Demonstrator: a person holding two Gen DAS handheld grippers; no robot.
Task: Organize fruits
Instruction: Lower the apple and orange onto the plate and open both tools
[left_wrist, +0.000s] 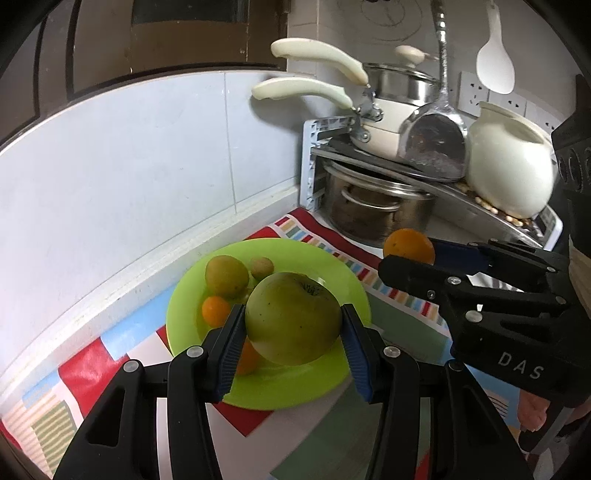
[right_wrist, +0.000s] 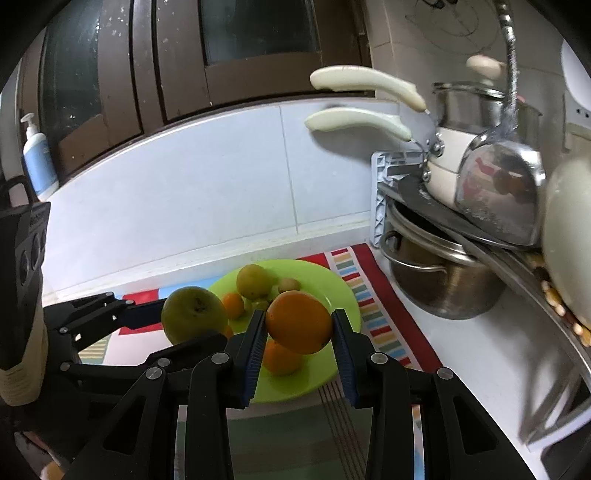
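My left gripper (left_wrist: 293, 325) is shut on a large green apple (left_wrist: 291, 317), held above the lime-green plate (left_wrist: 332, 280). My right gripper (right_wrist: 299, 328) is shut on an orange (right_wrist: 299, 321) and hovers over the same plate (right_wrist: 332, 284). In the left wrist view the right gripper (left_wrist: 406, 254) comes in from the right with the orange (left_wrist: 408, 246). In the right wrist view the left gripper (right_wrist: 184, 325) shows at the left with the apple (right_wrist: 194, 314). On the plate lie a yellow-green fruit (left_wrist: 226, 276), a small brownish fruit (left_wrist: 262, 267), a small orange (left_wrist: 215, 310) and another orange (right_wrist: 282, 356) under the held one.
The plate rests on a striped, colourful cloth (left_wrist: 391, 291) on a white counter along a tiled wall (left_wrist: 147, 166). At the right a rack (left_wrist: 314, 162) bears steel pots (left_wrist: 373, 214), cream-handled pans (left_wrist: 384, 122), a ladle (left_wrist: 436, 140) and a white pot (left_wrist: 513, 162). A soap bottle (right_wrist: 37, 162) stands far left.
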